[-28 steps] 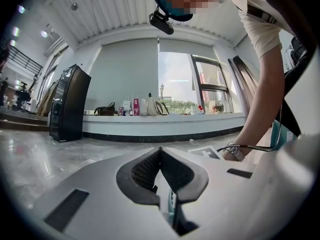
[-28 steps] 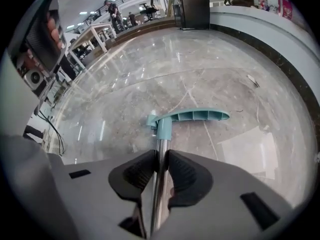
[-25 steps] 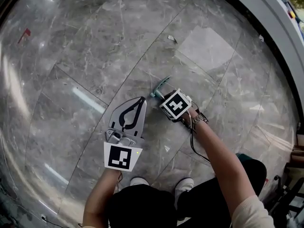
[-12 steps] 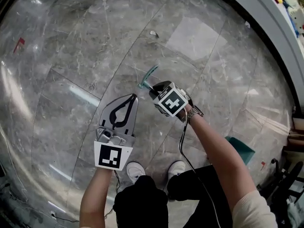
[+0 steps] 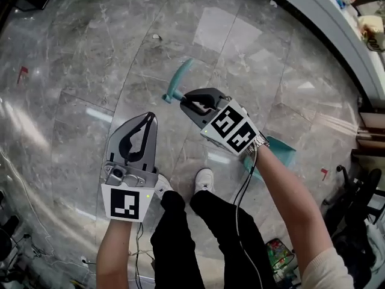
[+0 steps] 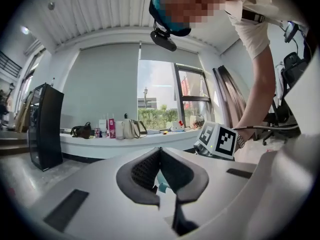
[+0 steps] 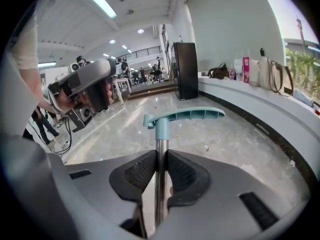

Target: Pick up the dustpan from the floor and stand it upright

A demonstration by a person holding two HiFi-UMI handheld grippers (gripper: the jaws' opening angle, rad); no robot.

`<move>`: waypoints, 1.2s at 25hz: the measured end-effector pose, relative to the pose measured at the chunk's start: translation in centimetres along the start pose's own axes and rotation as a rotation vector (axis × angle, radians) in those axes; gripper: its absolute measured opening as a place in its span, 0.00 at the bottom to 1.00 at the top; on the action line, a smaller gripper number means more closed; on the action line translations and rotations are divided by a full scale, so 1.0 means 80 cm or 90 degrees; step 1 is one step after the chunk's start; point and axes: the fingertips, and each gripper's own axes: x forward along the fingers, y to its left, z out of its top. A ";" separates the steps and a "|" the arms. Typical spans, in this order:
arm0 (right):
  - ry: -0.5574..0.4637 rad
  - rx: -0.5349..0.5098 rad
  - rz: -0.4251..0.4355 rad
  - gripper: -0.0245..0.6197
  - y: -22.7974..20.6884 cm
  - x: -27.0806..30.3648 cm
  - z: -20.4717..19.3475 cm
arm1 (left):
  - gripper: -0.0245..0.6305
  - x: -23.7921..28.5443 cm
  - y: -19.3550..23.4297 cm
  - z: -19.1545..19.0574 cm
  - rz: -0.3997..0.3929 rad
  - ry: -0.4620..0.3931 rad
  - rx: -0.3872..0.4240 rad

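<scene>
My right gripper (image 5: 184, 103) is shut on the thin metal pole (image 7: 159, 159) of the dustpan, just below its teal handle (image 5: 177, 80). The handle (image 7: 186, 116) lies crosswise above the jaws, which press on the pole from both sides. The teal pan (image 5: 278, 151) shows past my right forearm near the floor; the pole between it and the gripper is hidden. My left gripper (image 5: 148, 118) hovers to the left of the handle, apart from it, shut with nothing held. In its own view, the left gripper (image 6: 160, 152) has its pads meeting, with a speck of teal behind them.
Grey marble floor all round, with a small scrap (image 5: 156, 37) and a red mark (image 5: 23, 72). A curved white ledge (image 5: 313, 11) runs along the top right. The person's shoe (image 5: 204, 177) is below the grippers. A black cabinet (image 7: 185, 70) stands by the wall.
The right gripper has lifted the handle up and away from the floor, and the teal pan has come into sight by the forearm. The left gripper has stayed shut, drifting slightly left.
</scene>
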 end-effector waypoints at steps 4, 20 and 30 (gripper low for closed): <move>-0.074 -0.015 -0.007 0.17 0.026 -0.115 0.025 | 0.05 -0.002 -0.070 0.089 -0.026 -0.020 0.013; -0.240 -0.004 -0.181 0.17 0.078 -0.442 -0.047 | 0.05 -0.022 -0.362 0.208 -0.121 -0.045 0.014; -0.320 0.058 -0.214 0.18 0.091 -0.565 -0.127 | 0.05 -0.017 -0.511 0.224 -0.072 -0.015 -0.004</move>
